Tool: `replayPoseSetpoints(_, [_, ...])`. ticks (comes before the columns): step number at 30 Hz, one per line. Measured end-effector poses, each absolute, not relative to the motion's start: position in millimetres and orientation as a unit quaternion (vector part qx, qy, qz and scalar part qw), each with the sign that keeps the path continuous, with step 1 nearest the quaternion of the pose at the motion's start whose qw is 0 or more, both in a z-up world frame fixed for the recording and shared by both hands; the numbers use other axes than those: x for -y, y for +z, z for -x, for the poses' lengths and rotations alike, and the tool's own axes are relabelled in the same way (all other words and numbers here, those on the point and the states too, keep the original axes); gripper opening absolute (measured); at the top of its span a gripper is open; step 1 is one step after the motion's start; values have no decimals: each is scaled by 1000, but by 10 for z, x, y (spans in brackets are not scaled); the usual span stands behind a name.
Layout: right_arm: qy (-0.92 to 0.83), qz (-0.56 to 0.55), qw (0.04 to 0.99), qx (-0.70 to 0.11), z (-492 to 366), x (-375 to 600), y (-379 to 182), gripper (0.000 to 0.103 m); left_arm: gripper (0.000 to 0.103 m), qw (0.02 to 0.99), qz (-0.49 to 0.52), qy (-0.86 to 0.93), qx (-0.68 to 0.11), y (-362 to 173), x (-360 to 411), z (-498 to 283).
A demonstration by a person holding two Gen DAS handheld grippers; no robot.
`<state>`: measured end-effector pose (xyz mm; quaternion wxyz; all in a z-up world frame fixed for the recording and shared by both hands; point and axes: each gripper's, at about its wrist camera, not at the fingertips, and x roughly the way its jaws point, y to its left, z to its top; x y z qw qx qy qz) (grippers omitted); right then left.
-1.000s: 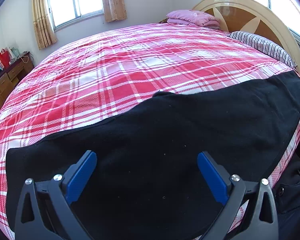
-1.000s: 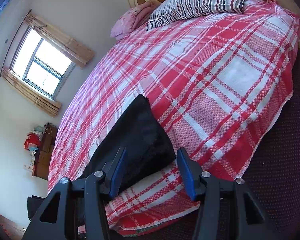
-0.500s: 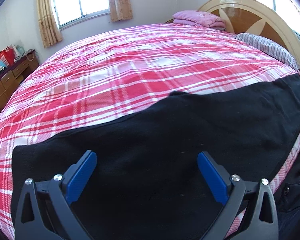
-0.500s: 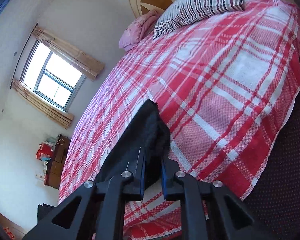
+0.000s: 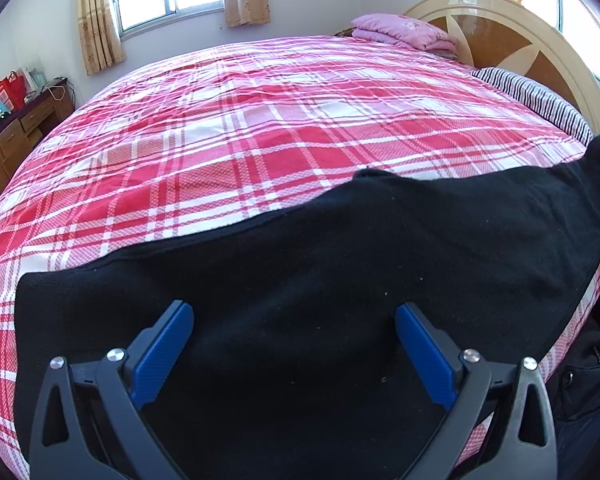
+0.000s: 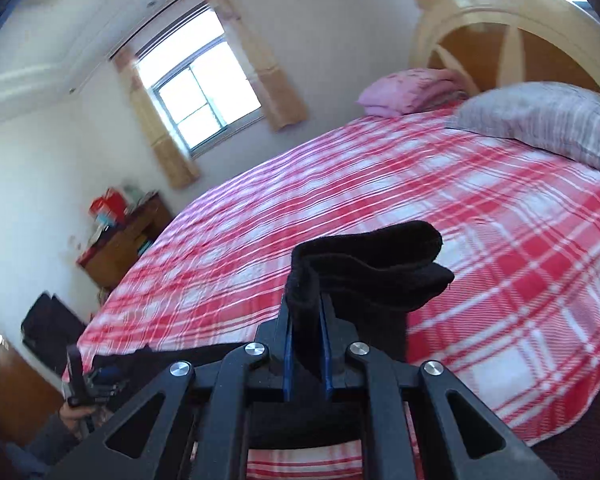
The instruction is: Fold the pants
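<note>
Black pants [image 5: 340,280] lie spread along the near edge of a bed with a red and white plaid cover [image 5: 260,120]. My left gripper [image 5: 294,344] hovers over the middle of the pants, its blue pads wide apart and nothing between them. In the right wrist view my right gripper [image 6: 306,340] is shut on one end of the pants [image 6: 364,268], which is lifted off the cover and sticks up and flops over above the pads. In the left wrist view that lifted end rises at the far right edge.
A striped pillow [image 5: 540,100], a folded pink blanket [image 5: 404,30] and a wooden headboard [image 5: 540,40] stand at the bed's head. A wooden dresser [image 6: 124,240] with red items stands by the window wall. A person's hand [image 6: 74,412] holding the left gripper shows at lower left.
My right gripper closed on the end of the pants, then lifted it off the bed and rolled. The left gripper stayed open over the pants.
</note>
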<state>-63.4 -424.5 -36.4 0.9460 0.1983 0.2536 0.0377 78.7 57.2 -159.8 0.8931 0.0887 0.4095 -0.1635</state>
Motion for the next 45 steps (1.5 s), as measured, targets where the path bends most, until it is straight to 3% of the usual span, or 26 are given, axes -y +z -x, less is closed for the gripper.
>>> replayPoseSetpoints(14, [173,-65,925,-331,-65,2728,-671,11,103,880,-3,-270,-391,-1271,-332,-633])
replayPoseSetpoints(26, [247,22,860,-446,-439,1771,-1556,14,103,843,30,-346,-412,-1353,154,-637])
replayPoseSetpoints(29, [262,29,849,-457,-407,1822,-1546,32,103,832,40,-368,-413,-1342,363,-720])
replayPoseSetpoints(30, [264,30,854,-448,-353,1877,-1483,48,103,828,44,-374,-414,-1342,408,-736])
replayPoseSetpoints(31, [269,28,858,-436,-302,1940,-1398,55,103,823,50,-383,-417,-1342,481,-755])
replayPoseSetpoints(35, [258,16,875,-408,-186,2280,-1194,55,102,791,83,-413,-444,-1430,780,-865])
replayPoseSetpoints(38, [229,-10,886,-402,-176,2586,-1188,55,91,769,102,-426,-466,-1507,970,-909])
replayPoseSetpoints(42, [193,-94,891,-401,-281,3024,-1311,55,84,774,90,-419,-466,-1484,1118,-885])
replayPoseSetpoints(45, [178,-121,895,-391,-319,3189,-1316,55,65,773,89,-419,-469,-1477,1177,-893])
